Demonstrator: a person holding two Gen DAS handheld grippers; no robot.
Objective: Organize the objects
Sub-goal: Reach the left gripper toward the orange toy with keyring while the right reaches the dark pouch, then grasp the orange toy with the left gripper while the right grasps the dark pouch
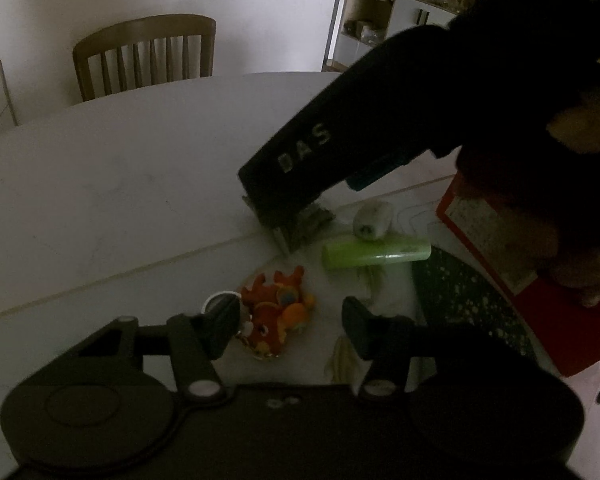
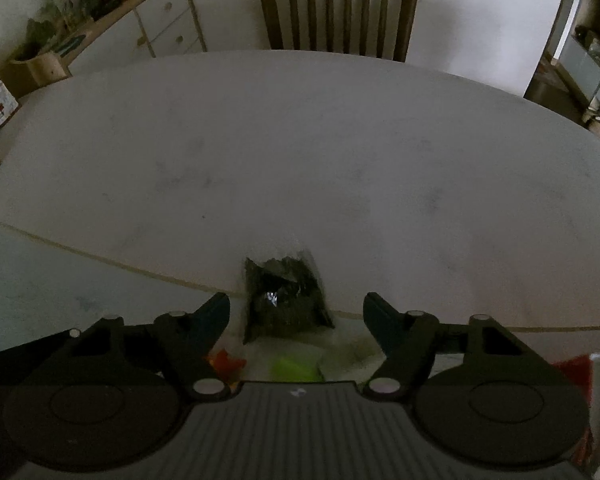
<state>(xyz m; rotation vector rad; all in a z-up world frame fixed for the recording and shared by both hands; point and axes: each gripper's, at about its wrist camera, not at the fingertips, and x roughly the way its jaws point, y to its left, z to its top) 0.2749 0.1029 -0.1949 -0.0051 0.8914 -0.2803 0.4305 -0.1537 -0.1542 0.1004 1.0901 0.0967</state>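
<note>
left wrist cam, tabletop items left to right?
Orange plush toy → green tube → dark speckled plate → red box. The small white object above the tube overlaps it sideways, so it is left out.
</note>
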